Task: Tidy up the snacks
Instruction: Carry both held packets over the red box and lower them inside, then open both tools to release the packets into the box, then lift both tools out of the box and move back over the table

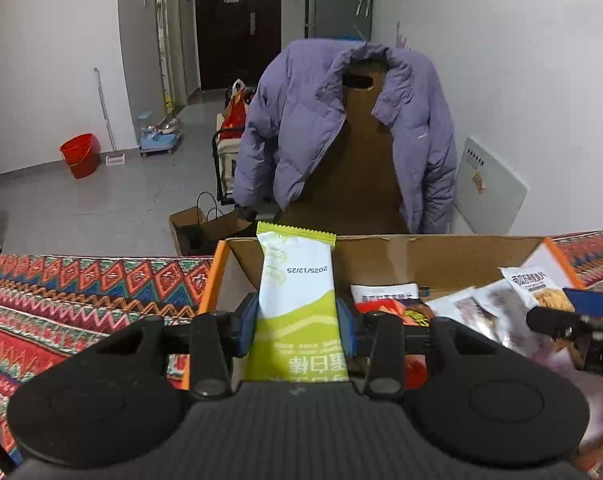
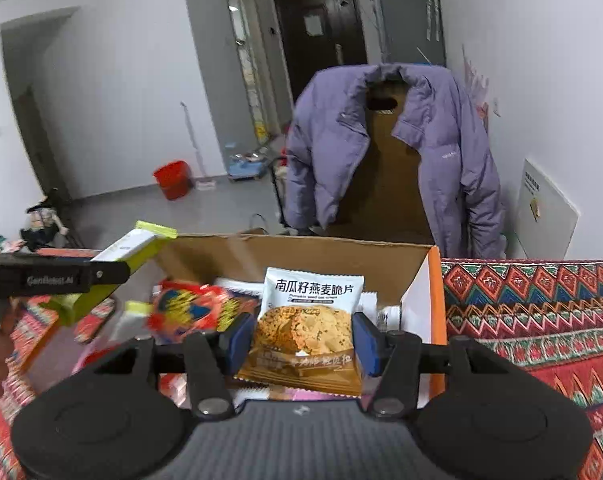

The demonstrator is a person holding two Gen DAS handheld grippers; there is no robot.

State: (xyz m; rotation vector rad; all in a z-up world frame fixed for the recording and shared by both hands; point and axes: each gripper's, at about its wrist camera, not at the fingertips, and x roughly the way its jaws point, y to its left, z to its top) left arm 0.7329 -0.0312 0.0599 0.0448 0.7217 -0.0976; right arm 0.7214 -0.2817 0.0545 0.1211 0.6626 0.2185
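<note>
Green-white snack bar (image 1: 297,300) clamped in left tool (image 1: 297,320), above cardboard box (image 1: 421,256).

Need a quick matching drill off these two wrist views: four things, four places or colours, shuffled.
Things:
1. green and white snack bar
2. oat crisp packet
3. puffer jacket
4. bucket

Matches:
A. red, on the floor by the wall
B. held in the left tongs
C. purple, draped over a tall cardboard box
D. held in the right tongs

Pairs: 1-B, 2-D, 3-C, 4-A
</note>
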